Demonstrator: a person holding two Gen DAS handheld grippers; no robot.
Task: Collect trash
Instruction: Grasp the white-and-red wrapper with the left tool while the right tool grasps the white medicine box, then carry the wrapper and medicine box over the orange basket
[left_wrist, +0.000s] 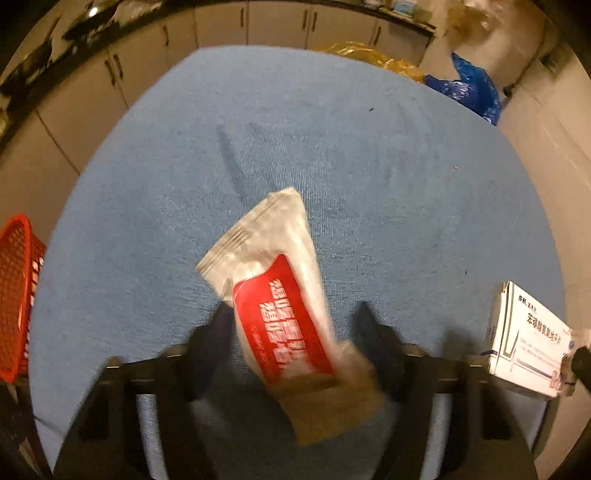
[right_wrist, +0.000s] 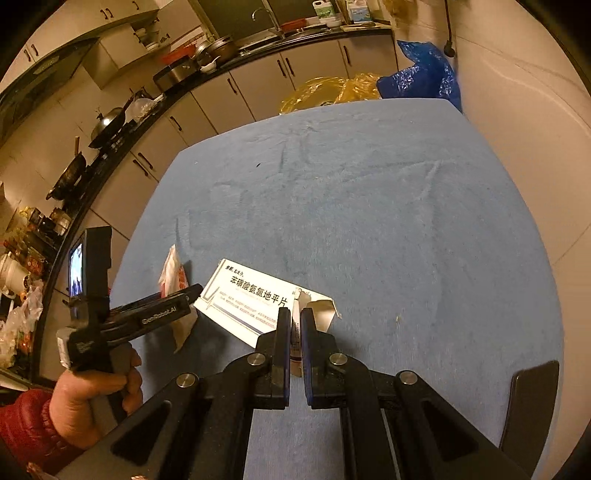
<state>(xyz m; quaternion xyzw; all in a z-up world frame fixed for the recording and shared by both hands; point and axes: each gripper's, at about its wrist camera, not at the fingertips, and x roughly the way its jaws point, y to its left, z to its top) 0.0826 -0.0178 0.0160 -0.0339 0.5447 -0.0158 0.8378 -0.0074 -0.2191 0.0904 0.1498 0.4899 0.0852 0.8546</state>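
Note:
A clear snack wrapper (left_wrist: 280, 295) with a red label sits tilted between the fingers of my left gripper (left_wrist: 295, 317), blurred, its brown end against the right finger. In the right wrist view that wrapper (right_wrist: 171, 271) stands on edge in the left gripper (right_wrist: 194, 291), so the gripper is shut on it. A white medicine box (right_wrist: 247, 301) with black lettering lies on the blue table cloth (right_wrist: 369, 221). My right gripper (right_wrist: 295, 315) is shut on its torn end flap. The same box (left_wrist: 524, 339) shows at the right edge of the left wrist view.
A red mesh basket (left_wrist: 14, 295) stands off the table's left side. Yellow (right_wrist: 325, 90) and blue plastic bags (right_wrist: 424, 74) sit beyond the far edge. A counter with pots (right_wrist: 107, 125) runs along the left. A hand (right_wrist: 92, 387) in a red sleeve holds the left gripper.

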